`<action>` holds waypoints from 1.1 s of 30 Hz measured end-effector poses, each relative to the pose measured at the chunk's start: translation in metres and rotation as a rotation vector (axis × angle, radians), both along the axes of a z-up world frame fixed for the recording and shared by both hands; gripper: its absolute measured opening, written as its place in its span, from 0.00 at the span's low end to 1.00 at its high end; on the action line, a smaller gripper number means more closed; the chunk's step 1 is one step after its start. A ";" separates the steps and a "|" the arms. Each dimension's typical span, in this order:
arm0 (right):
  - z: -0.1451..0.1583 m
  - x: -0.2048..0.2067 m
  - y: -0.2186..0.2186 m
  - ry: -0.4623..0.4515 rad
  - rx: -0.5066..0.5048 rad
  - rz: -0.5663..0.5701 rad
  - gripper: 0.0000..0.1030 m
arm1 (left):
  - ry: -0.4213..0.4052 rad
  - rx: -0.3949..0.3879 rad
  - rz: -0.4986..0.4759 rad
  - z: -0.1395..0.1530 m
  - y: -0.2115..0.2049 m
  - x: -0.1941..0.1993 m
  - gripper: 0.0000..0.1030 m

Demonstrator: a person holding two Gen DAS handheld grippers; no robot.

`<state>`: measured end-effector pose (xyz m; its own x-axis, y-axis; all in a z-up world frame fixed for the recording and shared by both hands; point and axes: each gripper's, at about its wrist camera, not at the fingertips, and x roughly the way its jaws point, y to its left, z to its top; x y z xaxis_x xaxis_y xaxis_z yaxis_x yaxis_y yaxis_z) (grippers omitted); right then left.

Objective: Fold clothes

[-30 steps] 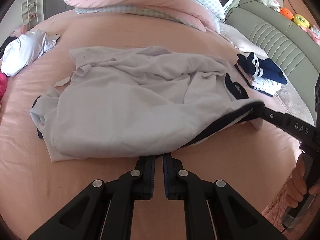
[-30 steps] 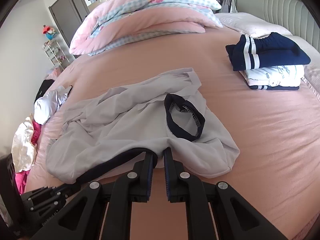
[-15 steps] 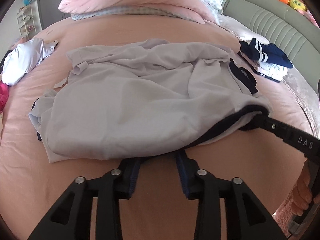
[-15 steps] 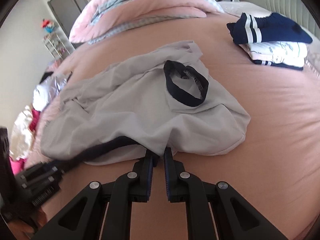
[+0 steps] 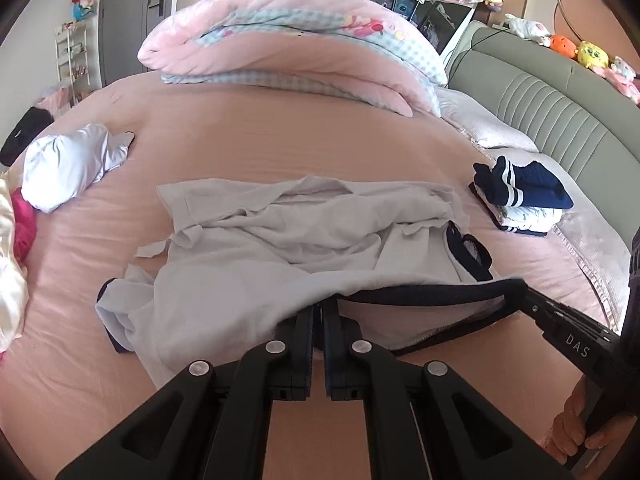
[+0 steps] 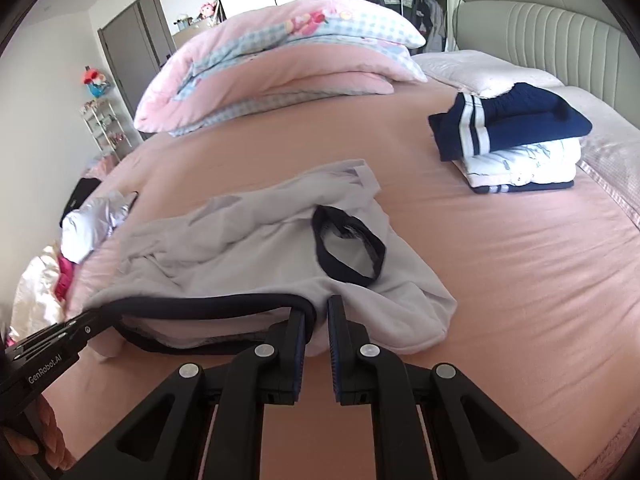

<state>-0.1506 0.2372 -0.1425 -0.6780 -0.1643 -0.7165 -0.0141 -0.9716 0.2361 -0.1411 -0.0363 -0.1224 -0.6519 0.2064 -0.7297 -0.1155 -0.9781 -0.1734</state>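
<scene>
Garment in hand: a pale grey shirt (image 5: pixel 280 276) with dark navy trim lies crumpled near the middle of the pink bed (image 5: pixel 280 128), its near hem lifted off the sheet.
Left hand-held gripper (image 5: pixel 318 314): its jaws have just been closing and are now pinched tight on the grey cloth at the navy hem (image 5: pixel 420 294), which runs between the pads.
Right hand-held gripper (image 6: pixel 320 312): nearly closed, gripping the same navy hem further along, so the edge stretches as a taut band between the two tools.
Neck opening (image 6: pixel 348 248): faces up, on the half nearer the right tool.
Done so far: a neat stack of folded clothes (image 6: pixel 516 140), navy with white stripes on top of white pieces, sits by the grey headboard (image 5: pixel 540 100), well apart from the shirt.
Left on this shirt: no fold is made yet; sleeves and body are bunched and creased, so I judge it needs spreading flat first.
Still waiting: a silvery white garment (image 5: pixel 68 164) and a heap of pink and cream cloth (image 5: pixel 12 240) at the bed's far edge, unfolded.
Progress, as I judge it: partway, with several pieces to go.
</scene>
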 end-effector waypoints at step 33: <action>-0.022 0.080 -0.011 -0.210 0.025 0.082 0.04 | -0.234 0.015 0.077 -0.040 -0.019 0.093 0.03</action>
